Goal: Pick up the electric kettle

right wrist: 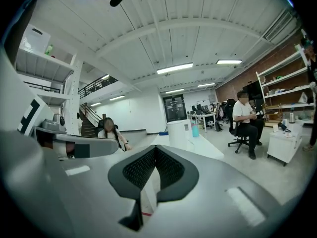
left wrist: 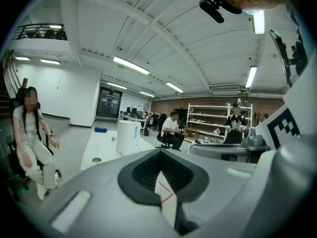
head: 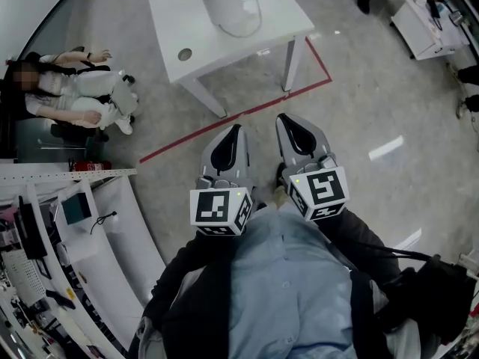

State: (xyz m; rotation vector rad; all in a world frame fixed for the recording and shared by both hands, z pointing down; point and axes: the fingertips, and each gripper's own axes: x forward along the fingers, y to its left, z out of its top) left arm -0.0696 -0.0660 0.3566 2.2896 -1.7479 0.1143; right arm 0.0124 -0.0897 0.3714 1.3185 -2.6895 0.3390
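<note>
The electric kettle (head: 218, 0) is a tall white cylinder on the far part of a white table (head: 278, 22), with its white cable looped beside it. It also shows ahead in the left gripper view (left wrist: 128, 137) and the right gripper view (right wrist: 178, 132). My left gripper (head: 237, 131) (left wrist: 159, 151) and right gripper (head: 284, 119) (right wrist: 155, 148) are held side by side close to my body, over the floor and well short of the table. Both are shut with nothing between the jaws.
A red tape line (head: 239, 114) runs on the floor round the table's near side. A person (head: 75, 92) sits at the left. A blue bottle (right wrist: 195, 129) stands near the kettle. White desks (head: 90, 230) lie at lower left, a white cabinet (head: 426, 25) at upper right.
</note>
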